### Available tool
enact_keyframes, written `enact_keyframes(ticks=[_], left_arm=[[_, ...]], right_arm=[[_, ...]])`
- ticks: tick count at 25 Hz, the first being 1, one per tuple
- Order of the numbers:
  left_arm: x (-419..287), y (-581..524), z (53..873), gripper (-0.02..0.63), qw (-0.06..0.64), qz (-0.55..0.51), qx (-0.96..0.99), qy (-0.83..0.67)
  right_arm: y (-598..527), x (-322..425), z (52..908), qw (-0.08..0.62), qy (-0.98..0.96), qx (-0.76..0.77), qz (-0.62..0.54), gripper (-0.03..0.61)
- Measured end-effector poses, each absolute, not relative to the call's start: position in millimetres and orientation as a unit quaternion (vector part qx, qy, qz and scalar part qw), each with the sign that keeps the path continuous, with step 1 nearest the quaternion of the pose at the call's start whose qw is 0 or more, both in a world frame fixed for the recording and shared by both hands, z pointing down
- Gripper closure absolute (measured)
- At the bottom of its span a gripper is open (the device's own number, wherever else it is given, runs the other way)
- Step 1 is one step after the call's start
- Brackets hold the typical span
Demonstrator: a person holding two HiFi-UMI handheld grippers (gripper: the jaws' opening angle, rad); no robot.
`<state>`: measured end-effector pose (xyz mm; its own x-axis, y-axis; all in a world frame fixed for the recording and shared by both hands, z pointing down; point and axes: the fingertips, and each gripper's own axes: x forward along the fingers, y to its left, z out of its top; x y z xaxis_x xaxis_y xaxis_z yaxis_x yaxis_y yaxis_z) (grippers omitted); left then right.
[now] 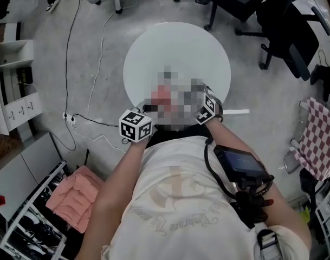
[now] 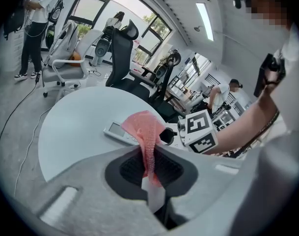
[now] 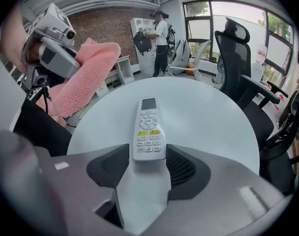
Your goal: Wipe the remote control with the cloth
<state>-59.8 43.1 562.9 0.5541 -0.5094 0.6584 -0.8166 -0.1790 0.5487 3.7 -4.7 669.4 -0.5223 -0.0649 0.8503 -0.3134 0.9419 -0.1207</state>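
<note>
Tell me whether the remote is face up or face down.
Face up: the remote shows its screen and buttons, lying on the white table.

Beneath your right hand-held gripper [image 3: 148, 154], the round white desk [image 3: 208, 117] stands on a grey concrete floor [image 1: 94, 64]. Black office chairs [image 3: 237, 68] sit to its right before tall windows [image 3: 237, 18]. A brick wall [image 3: 105, 26] rises to its left.
</note>
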Motion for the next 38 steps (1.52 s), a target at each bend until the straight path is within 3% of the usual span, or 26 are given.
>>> enact_keyframes(ticks=[17, 30, 38], left_arm=[[-54, 17, 585, 0.594, 0.471, 0.222, 0.791, -0.320], [20, -13, 631, 0.594, 0.457, 0.315, 0.799, -0.233], [23, 2, 650, 0.594, 0.396, 0.402, 0.798, -0.211]], right_arm=[[8, -5, 668, 0.494, -0.850, 0.147, 0.107, 0.357], [11, 1, 671, 0.474, -0.853, 0.175, 0.130, 0.356], [14, 2, 673, 0.475, -0.851, 0.179, 0.135, 0.357]])
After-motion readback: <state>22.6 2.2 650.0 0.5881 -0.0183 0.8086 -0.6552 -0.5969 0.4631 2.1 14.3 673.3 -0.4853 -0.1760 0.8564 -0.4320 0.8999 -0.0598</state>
